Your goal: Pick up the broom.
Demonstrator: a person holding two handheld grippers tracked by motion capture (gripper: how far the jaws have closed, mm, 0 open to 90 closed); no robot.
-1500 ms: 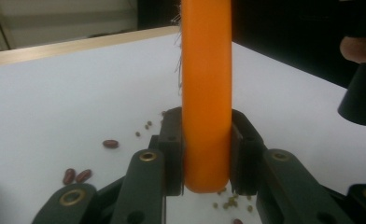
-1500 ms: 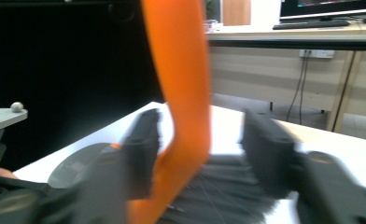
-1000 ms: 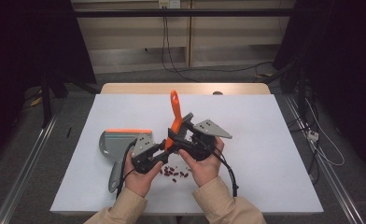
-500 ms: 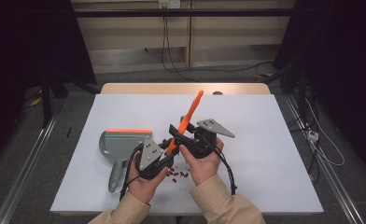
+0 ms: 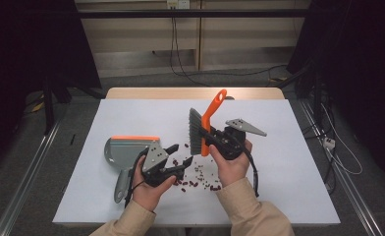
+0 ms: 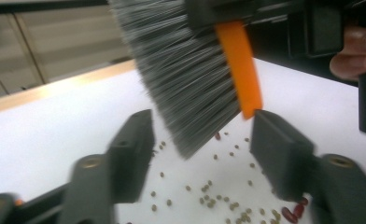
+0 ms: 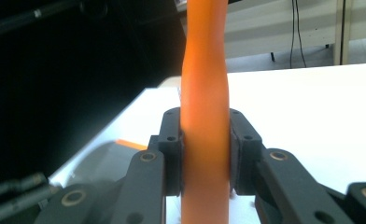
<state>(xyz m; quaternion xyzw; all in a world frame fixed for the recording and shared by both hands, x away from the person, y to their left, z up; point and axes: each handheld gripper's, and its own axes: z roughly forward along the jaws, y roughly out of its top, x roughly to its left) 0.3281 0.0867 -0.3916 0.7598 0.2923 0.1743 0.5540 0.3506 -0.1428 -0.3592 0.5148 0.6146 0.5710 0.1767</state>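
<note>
A hand brush with an orange handle (image 5: 211, 115) and grey bristles (image 5: 196, 132) is held above the white table (image 5: 288, 162). My right gripper (image 5: 209, 141) is shut on the handle (image 7: 204, 70); its jaws have just been closing and both pads now press its sides. My left gripper (image 5: 180, 156) stands open just left of and below the bristles; its jaws have just been opening. In the left gripper view the bristles (image 6: 186, 70) hang above my left gripper (image 6: 202, 128), apart from the pads. Small green and red beans (image 5: 198, 179) lie scattered under the brush.
A grey dustpan (image 5: 124, 150) with an orange lip lies flat on the table left of my left hand, handle toward the front edge. Red beans (image 6: 293, 214) lie nearest the left jaws. Dark floor and cables surround the table.
The left gripper has opened and let go of the brush, while the right gripper has shut on the handle. The brush has shifted right and its bristles have lifted off the table.
</note>
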